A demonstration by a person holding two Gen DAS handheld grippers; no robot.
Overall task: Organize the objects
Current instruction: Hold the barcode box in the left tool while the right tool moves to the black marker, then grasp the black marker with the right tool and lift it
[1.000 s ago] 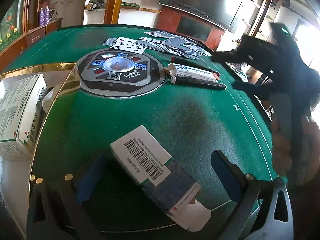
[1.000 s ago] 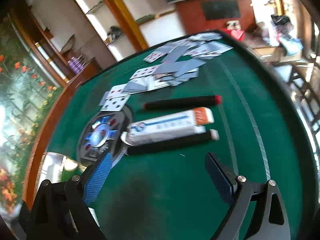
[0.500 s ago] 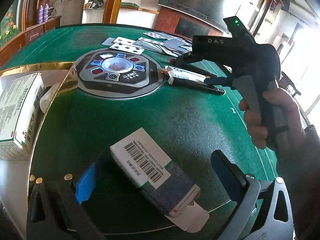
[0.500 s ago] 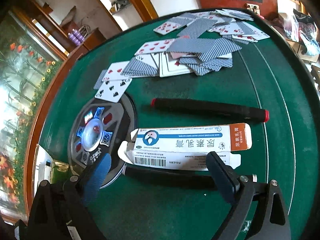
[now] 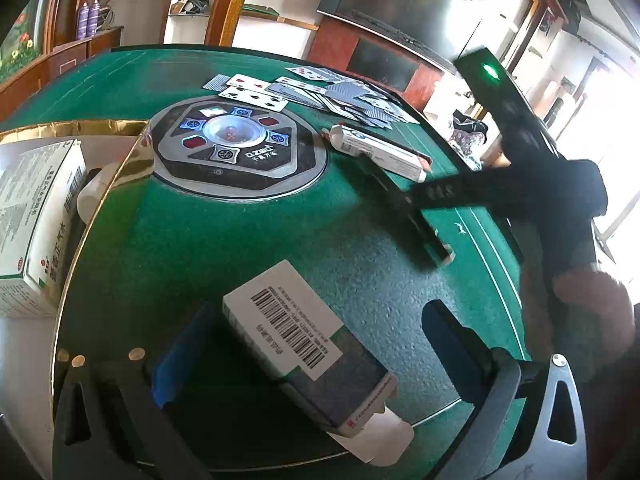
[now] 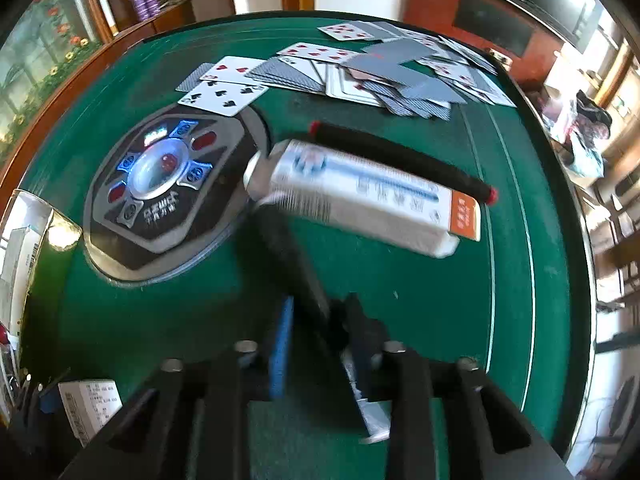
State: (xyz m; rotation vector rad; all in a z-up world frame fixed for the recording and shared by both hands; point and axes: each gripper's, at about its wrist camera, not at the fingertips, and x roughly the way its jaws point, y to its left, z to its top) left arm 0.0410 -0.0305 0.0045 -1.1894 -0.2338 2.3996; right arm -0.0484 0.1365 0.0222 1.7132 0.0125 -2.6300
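Observation:
My right gripper (image 6: 320, 332) is shut on a black marker (image 6: 288, 248), gripping it near its white end; the marker is blurred and angles away from the jaws toward the long white ointment box (image 6: 360, 200). A second black marker (image 6: 400, 156) with red ends lies just behind that box. In the left wrist view the right gripper (image 5: 416, 200) holds the black marker (image 5: 424, 236) slanted over the green felt. My left gripper (image 5: 314, 316) stands open, and a white and grey medicine box (image 5: 304, 344) with a barcode lies flat between its fingers.
Playing cards (image 6: 360, 72) are scattered across the far side of the green table (image 6: 420, 300). A round dice console (image 6: 160, 184) sits in the middle. At the left a gold-rimmed tray (image 5: 100, 126) holds a white and green medicine box (image 5: 36, 220). A hand (image 5: 592, 312) grips the right tool.
The right gripper came down on the nearer black marker and shut on it; the marker swung away from the ointment box. The left gripper and its box stayed put.

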